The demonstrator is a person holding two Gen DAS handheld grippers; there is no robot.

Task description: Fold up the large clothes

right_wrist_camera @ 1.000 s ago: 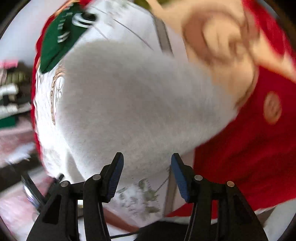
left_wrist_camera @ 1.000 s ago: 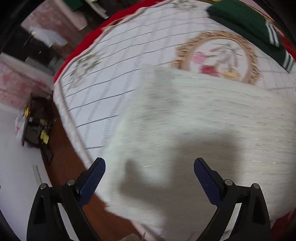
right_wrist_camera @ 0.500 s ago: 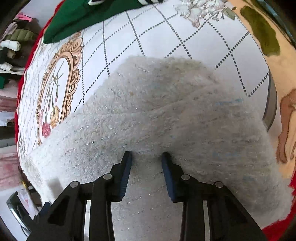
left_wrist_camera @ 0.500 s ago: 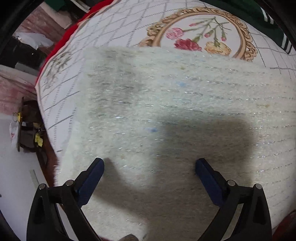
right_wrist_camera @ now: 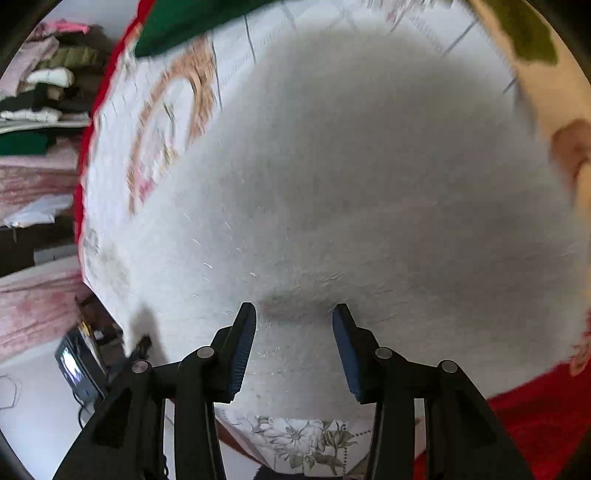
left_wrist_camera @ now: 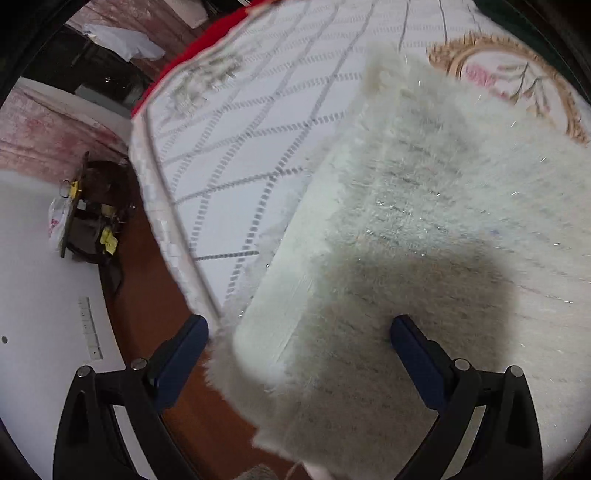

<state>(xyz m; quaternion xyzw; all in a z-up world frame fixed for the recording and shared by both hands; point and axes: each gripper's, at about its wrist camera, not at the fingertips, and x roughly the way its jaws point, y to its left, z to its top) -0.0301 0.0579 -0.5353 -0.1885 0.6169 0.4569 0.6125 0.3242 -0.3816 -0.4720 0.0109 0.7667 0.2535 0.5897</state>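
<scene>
A fluffy white garment [left_wrist_camera: 436, 229] lies folded on the white quilted bedspread [left_wrist_camera: 258, 122]. It fills most of the right wrist view [right_wrist_camera: 351, 184]. My left gripper [left_wrist_camera: 299, 332] is open wide over the garment's near left corner, with nothing between its jaws. My right gripper [right_wrist_camera: 293, 317] is open over the garment's near edge, its fingers apart and just above the fabric.
A green garment [right_wrist_camera: 192, 26] lies at the far end of the bed. The bed's edge [left_wrist_camera: 173, 236] drops to a brown floor [left_wrist_camera: 155, 295] on the left. Stacked clothes [right_wrist_camera: 40, 96] sit on shelves at the left. Red bedding [right_wrist_camera: 535, 417] is at the right.
The right gripper has opened wider and let go of the garment. The left gripper has shifted left toward the garment's corner and the bed edge. Both views are motion-blurred.
</scene>
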